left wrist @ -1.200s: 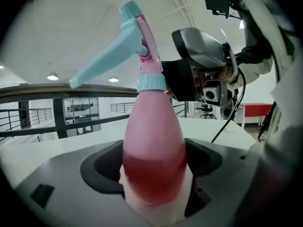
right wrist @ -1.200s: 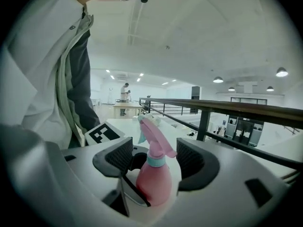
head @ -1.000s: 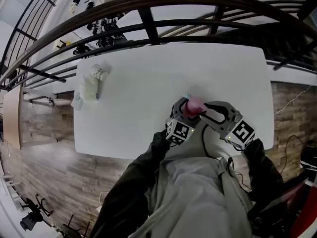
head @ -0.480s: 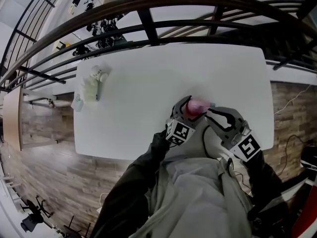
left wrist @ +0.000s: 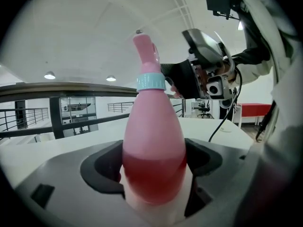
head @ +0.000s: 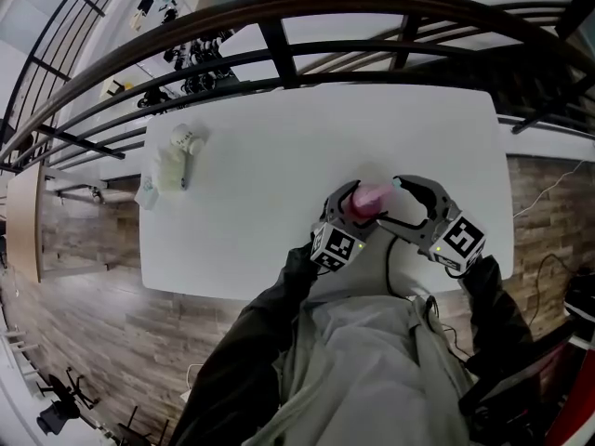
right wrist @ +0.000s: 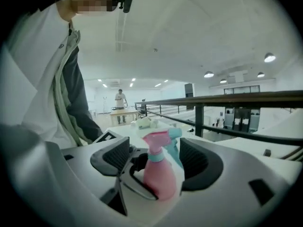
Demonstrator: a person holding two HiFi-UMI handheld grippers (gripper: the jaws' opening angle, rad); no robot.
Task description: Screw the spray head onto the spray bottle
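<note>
A pink spray bottle [head: 369,198] stands near the front edge of the white table [head: 279,137], with my left gripper [head: 349,203] shut on its lower body. In the left gripper view the bottle [left wrist: 154,141] fills the jaws, with a teal collar [left wrist: 151,82] and a pink spray head [left wrist: 146,48] on top. My right gripper [head: 398,203] sits at the bottle's right. Its jaws are opening around the spray head [right wrist: 161,140], and the pads stand apart from it on both sides.
A white bundle of objects [head: 172,161] lies at the table's far left. A dark railing [head: 279,35] runs behind the table. The table's front edge lies just below both grippers. A person [right wrist: 120,98] stands far off in the hall.
My right gripper rolled downward half a second ago and has swung back up. Its jaws now stand wider around the spray head. The left gripper and bottle have stayed put.
</note>
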